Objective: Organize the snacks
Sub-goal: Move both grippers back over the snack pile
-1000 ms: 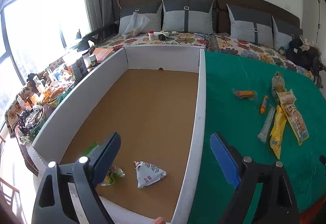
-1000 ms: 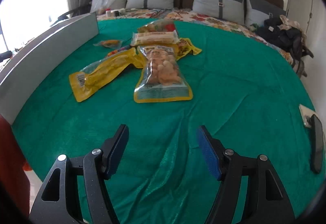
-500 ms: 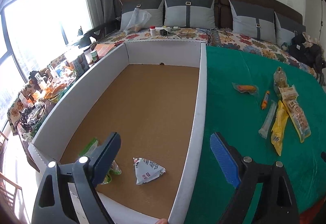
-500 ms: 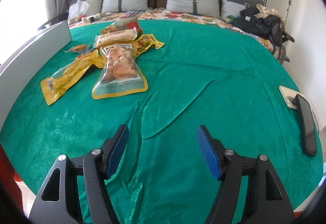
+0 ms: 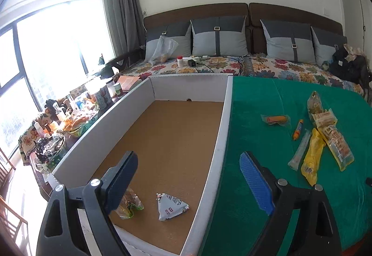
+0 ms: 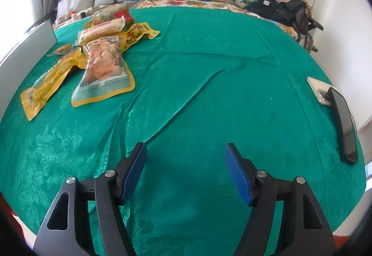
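Note:
A large white cardboard box (image 5: pixel 222 125) with a brown floor lies on the bed, left of the green cloth (image 5: pixel 255 139). Inside it near the front lie a white triangular packet (image 5: pixel 171 207) and a green-edged snack packet (image 5: pixel 129 206). My left gripper (image 5: pixel 188 176) is open and empty above the box's front right wall. Several snack packets lie on the cloth: a yellow packet (image 6: pixel 48 83), a clear bag of orange snacks (image 6: pixel 104 69), and a long biscuit pack (image 6: pixel 102 30). My right gripper (image 6: pixel 184 170) is open and empty over bare cloth, right of the snacks.
Two phones (image 6: pixel 341 121) lie at the cloth's right edge. Dark clothes (image 6: pixel 281 9) are piled at the far right. Grey pillows (image 5: pixel 218 37) line the headboard. A cluttered side table (image 5: pixel 69 116) stands left of the box by the window.
The left gripper has risen and pulled back, so the box and its packets sit lower in view. The right gripper has swung right, shifting the snacks to the left and bringing the phones into view.

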Available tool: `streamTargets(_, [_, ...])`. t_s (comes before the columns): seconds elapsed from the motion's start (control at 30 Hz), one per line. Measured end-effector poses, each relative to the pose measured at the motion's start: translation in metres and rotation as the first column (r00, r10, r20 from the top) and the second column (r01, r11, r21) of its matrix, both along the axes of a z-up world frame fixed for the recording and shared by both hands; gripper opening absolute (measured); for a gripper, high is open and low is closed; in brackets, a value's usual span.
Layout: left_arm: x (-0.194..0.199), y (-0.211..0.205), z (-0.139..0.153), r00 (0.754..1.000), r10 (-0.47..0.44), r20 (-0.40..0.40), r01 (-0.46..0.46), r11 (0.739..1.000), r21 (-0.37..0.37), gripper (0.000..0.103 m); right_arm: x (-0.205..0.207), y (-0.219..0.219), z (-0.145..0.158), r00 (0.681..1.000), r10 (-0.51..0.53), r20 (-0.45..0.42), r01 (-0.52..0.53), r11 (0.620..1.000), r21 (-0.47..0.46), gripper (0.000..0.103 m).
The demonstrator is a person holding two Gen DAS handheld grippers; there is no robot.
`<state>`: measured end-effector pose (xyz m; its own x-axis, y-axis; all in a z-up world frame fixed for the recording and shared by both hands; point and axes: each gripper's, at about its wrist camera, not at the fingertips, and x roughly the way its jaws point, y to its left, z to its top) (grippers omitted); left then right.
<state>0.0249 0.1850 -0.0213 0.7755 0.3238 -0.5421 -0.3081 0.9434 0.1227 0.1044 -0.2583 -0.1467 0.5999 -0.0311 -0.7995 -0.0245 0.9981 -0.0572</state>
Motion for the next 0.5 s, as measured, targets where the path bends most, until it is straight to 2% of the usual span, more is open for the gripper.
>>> streamTargets(0.1, [-0.006,-0.023,0.008,0.996,-0.070,0.046,0.071,0.997,-0.015,0.100,0.004,-0.004,-0.003,1.000,-0.008,-0.006,0.008,1.000,0.010,0.075])
streamTargets(0.17, [-0.002,-0.039,0.001,0.991,-0.130,0.030,0.132,0.989,-0.060,0.103,0.007,-0.005,-0.003,1.000,-0.013,-0.009,0.013,1.000,0.020,0.076])
streamTargets(0.3, [0.025,-0.077,-0.044,0.959,-0.252,-0.128,0.229,0.958,-0.173,0.102,0.010,-0.009,-0.003,1.000,-0.022,-0.017,0.023,0.999,0.039,0.081])
streamTargets(0.43, [0.043,-0.109,-0.096,0.916,-0.300,-0.267,0.241,0.943,-0.230,0.102,0.009,-0.010,-0.004,1.000,-0.015,-0.016,0.016,0.999,0.041,0.084])
streamTargets(0.5, [0.047,-0.120,-0.114,0.898,-0.316,-0.306,0.241,0.936,-0.257,0.102,0.008,-0.011,-0.004,1.000,-0.013,-0.011,0.013,0.999,0.040,0.085])
